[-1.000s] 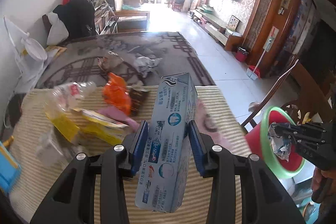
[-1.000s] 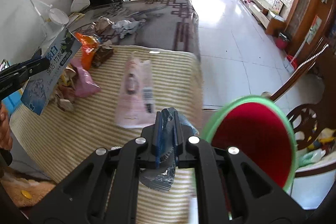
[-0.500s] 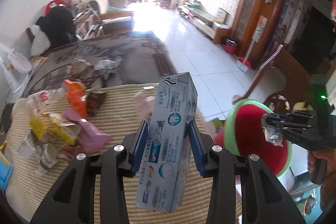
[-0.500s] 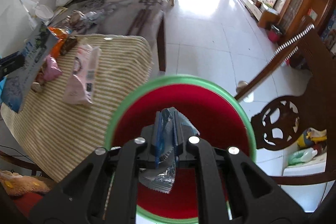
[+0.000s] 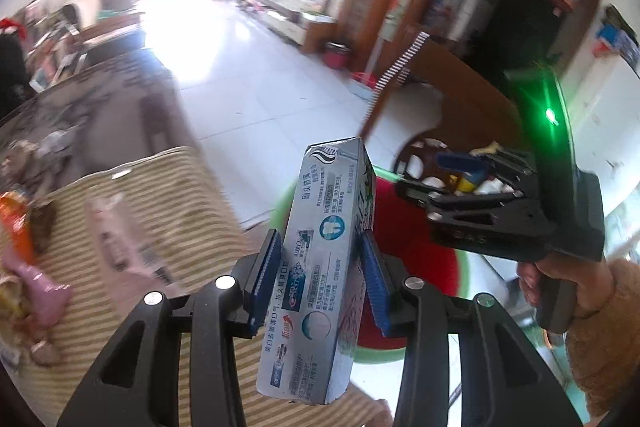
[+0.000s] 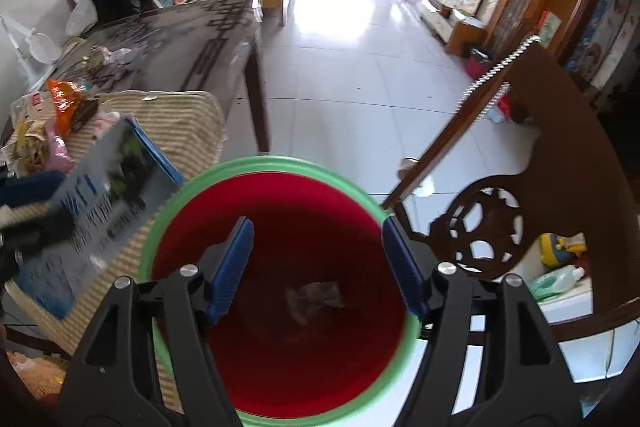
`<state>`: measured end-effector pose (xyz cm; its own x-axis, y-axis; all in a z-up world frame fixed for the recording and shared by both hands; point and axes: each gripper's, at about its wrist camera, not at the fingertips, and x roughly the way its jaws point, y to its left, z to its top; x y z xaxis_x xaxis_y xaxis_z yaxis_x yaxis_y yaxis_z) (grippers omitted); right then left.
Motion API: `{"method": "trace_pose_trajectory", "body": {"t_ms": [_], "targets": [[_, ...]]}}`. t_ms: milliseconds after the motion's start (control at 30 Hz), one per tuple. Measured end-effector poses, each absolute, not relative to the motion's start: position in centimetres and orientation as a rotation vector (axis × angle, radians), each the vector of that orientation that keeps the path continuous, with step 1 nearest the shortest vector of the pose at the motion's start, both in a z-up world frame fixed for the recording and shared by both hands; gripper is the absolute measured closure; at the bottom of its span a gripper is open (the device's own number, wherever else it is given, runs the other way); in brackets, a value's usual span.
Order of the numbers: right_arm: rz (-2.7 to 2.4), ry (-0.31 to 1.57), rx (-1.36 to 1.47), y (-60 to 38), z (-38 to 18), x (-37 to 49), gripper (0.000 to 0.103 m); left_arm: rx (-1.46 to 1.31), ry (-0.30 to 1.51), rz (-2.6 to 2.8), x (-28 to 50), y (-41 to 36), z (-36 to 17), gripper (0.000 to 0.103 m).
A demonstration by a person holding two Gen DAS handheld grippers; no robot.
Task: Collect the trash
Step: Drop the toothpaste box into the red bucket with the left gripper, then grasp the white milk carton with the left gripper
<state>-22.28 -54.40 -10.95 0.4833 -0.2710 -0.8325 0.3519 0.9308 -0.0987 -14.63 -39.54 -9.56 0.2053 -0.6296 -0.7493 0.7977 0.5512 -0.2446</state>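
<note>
Your left hand-held gripper [image 5: 320, 279] held a grey-white cardboard toothpaste box [image 5: 320, 267], its jaws easing apart with the box between the blue ribbed pads; Chinese print and a tooth logo showed, the brand unreadable. It hung between the striped-cloth bench [image 5: 168, 195] and the bin. Your right hand-held gripper [image 6: 316, 267] was opening, empty, above the round red bin [image 6: 280, 347] with its green rim; a crumpled wrapper [image 6: 316, 297] lay at the bottom.

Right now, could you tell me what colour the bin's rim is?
Green, around a red inside; the bin's rim shows best in the right wrist view.
</note>
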Motion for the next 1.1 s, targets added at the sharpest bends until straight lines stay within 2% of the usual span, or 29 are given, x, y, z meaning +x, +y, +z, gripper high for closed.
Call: {"method": "trace_pose_trajectory", "body": {"t_ms": [67,100,133,400,733,1100], "targets": [[-0.425,0.997,0.077,-55.0,-10.8,-22.5,0.037,0.229,0.932,-1.02,-14.9,-40.3,-10.1,0.044],[-0.447,0.998,0.068,-55.2,-10.7,-22.7,0.035,0.23,0.935,-1.019,-14.9,-40.4,-10.3,0.022],[-0.467,0.996,0.062,-55.4,-10.6,-22.8,0.034,0.22,0.933,-1.01,-14.9,-40.2,-10.4,0.019],[-0.402,0.924,0.085,-52.5,-8.6,-21.7,0.032,0.143,0.919,-0.838,-12.5,-34.0,-9.6,0.019],[-0.112,0.907,0.03,-41.1,-8.1,-14.8,0.032,0.074,0.831,-0.414,-8.3,-19.4,-8.1,0.019],[0.036,0.941,0.009,-28.5,-9.1,-8.8,0.032,-0.031,0.908,-0.139,-0.9,-3.4,-9.9,0.019]]}}
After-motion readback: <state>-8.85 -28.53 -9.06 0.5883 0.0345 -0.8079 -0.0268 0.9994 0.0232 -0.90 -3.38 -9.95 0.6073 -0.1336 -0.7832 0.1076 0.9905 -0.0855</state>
